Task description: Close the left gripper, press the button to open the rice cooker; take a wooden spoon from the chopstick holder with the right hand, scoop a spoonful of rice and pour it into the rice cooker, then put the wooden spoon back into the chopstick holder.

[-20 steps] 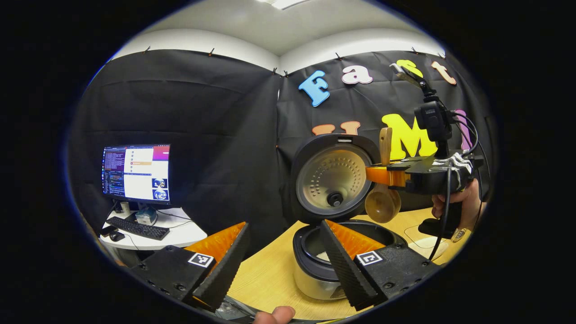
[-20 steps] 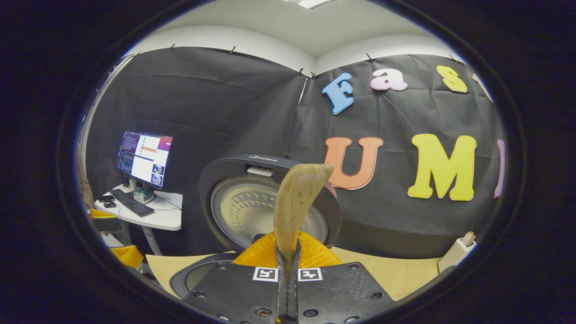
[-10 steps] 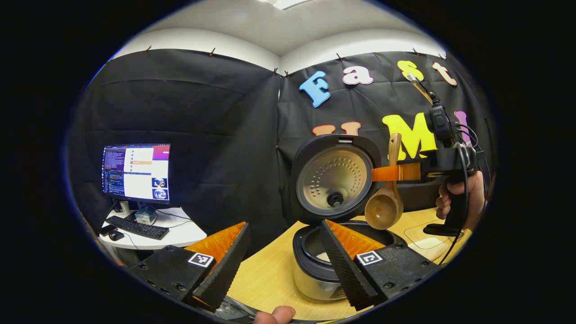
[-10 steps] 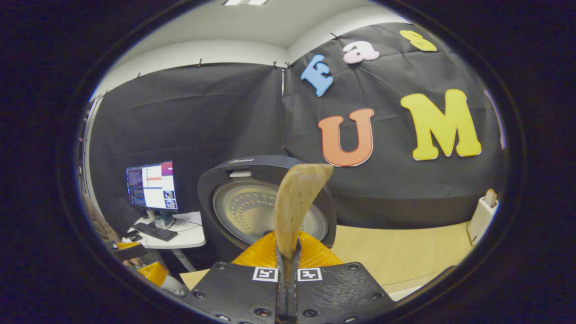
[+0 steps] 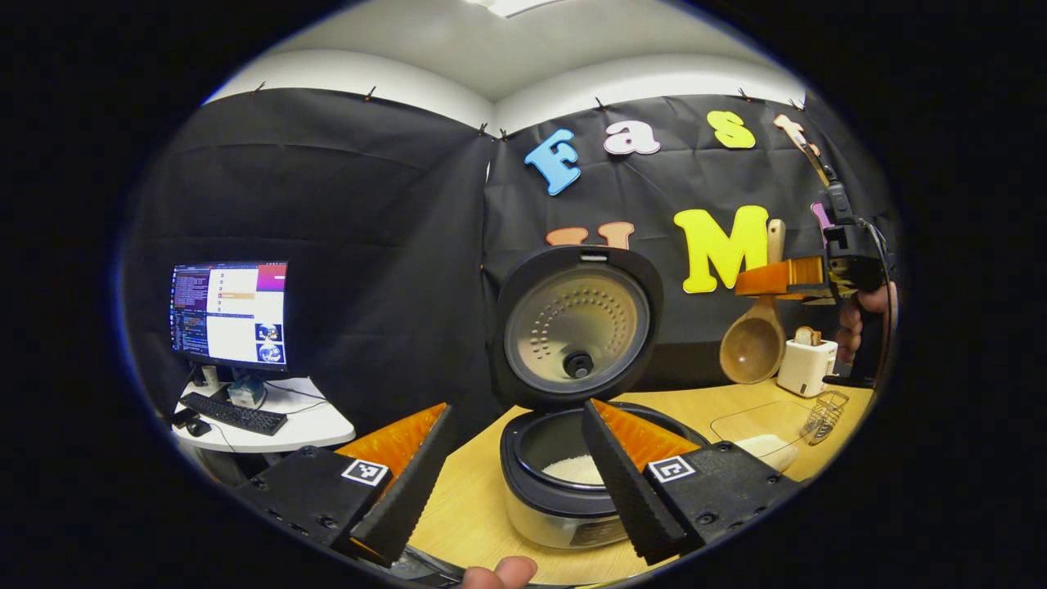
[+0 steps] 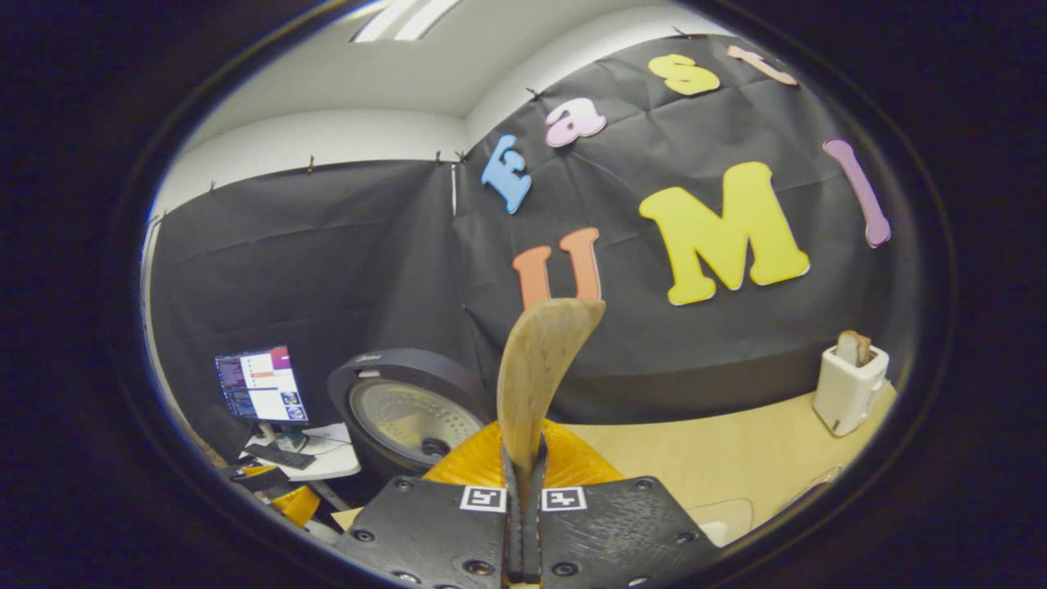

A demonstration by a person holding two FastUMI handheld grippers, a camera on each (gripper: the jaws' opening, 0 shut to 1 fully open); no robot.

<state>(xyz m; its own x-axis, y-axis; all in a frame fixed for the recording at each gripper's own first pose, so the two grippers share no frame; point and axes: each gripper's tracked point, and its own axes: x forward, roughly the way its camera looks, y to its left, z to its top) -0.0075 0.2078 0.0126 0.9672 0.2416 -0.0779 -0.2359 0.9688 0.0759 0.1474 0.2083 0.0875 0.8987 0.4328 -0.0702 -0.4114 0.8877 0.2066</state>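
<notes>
The rice cooker [image 5: 564,499] stands open on the wooden table, lid [image 5: 577,327] upright and white rice [image 5: 577,468] in its pot. My left gripper [image 5: 519,478] hangs open just in front of the pot, holding nothing. Far right in the left gripper view, a hand holds my right gripper [image 5: 748,282] shut on the wooden spoon [image 5: 752,350]; the bowl hangs down, empty, above the table to the right of the cooker. In the right gripper view the spoon handle [image 6: 540,368] rises between the shut fingers of the right gripper [image 6: 523,450], with the cooker lid [image 6: 405,413] at lower left.
A white toaster [image 5: 806,364] with bread stands at the back right of the table, also seen as the toaster [image 6: 851,380]. A wire holder [image 5: 822,415] and a clear dish of rice [image 5: 765,446] lie in front of it. A monitor [image 5: 229,315] and keyboard sit on a side desk at left.
My right gripper has carried the spoon to the right, away from the cooker lid and toward the toaster. The left gripper stays open and has barely moved.
</notes>
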